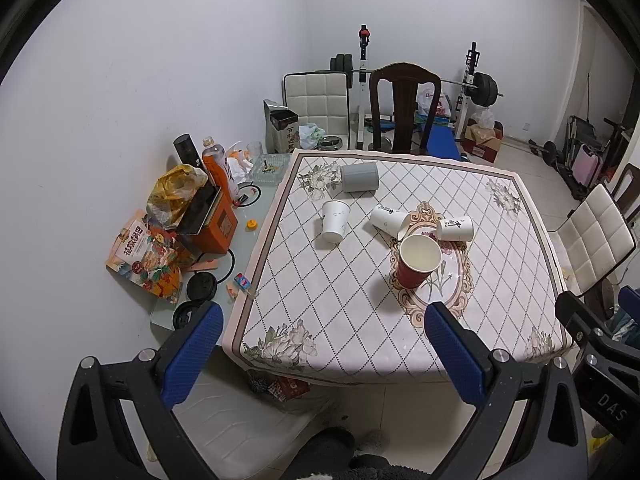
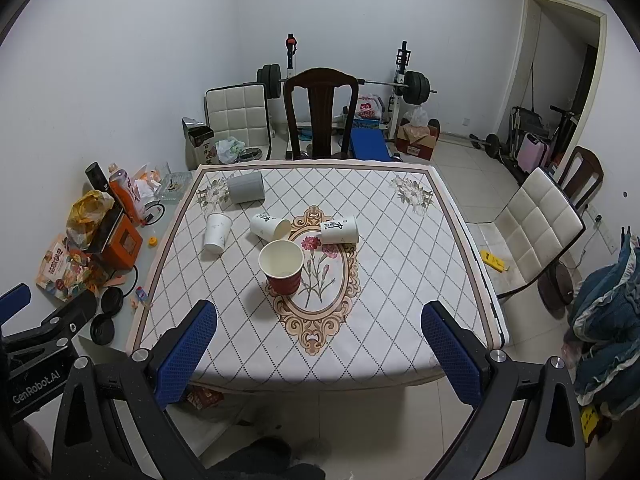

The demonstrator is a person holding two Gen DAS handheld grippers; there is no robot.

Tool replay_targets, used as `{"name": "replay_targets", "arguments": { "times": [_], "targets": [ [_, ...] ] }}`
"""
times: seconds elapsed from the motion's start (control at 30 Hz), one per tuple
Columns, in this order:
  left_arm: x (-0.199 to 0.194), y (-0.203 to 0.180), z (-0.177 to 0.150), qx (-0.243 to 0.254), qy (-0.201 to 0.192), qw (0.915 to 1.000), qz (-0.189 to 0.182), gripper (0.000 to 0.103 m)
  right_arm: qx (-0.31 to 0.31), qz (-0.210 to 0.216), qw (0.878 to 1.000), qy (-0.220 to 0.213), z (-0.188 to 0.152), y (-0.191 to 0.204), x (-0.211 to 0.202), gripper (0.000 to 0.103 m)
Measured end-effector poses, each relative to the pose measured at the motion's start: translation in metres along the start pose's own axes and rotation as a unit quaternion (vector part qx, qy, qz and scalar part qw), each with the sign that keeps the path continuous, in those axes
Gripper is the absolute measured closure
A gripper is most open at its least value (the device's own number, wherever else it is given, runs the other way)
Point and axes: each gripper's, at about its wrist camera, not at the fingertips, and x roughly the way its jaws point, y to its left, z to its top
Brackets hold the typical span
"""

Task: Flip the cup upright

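Observation:
A red paper cup (image 1: pixel 416 264) (image 2: pixel 282 266) stands upright, mouth up, near the middle of the patterned tablecloth (image 1: pixel 340 308) (image 2: pixel 400 280). Two white cups with black lettering lie on their sides behind it (image 1: pixel 388 220) (image 1: pixel 456 228), also in the right wrist view (image 2: pixel 269 226) (image 2: pixel 339 230). A plain white cup (image 1: pixel 335 221) (image 2: pixel 217 232) stands mouth down at left. A grey cup (image 1: pixel 359 177) (image 2: pixel 246 187) lies on its side at the far left. My left gripper (image 1: pixel 324 316) and right gripper (image 2: pixel 320 316) are both open and empty, held above the table's near edge.
A cluttered glass side table (image 1: pixel 256 216) with bottles, boxes and bags stands left of the table. A dark wooden chair (image 1: pixel 404 108) stands behind the table and a white padded chair (image 2: pixel 536 224) to its right. Weight-lifting gear lines the back wall.

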Motion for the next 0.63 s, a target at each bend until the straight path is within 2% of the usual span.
{"name": "replay_targets", "arguments": {
  "times": [0.63],
  "targets": [
    [-0.0080,0.0035,-0.0064,-0.003,0.000,1.0000,-0.006,0.000,0.000,0.001,1.000,-0.001,-0.0010,0.0026,-0.0005,0.000]
  ]
}}
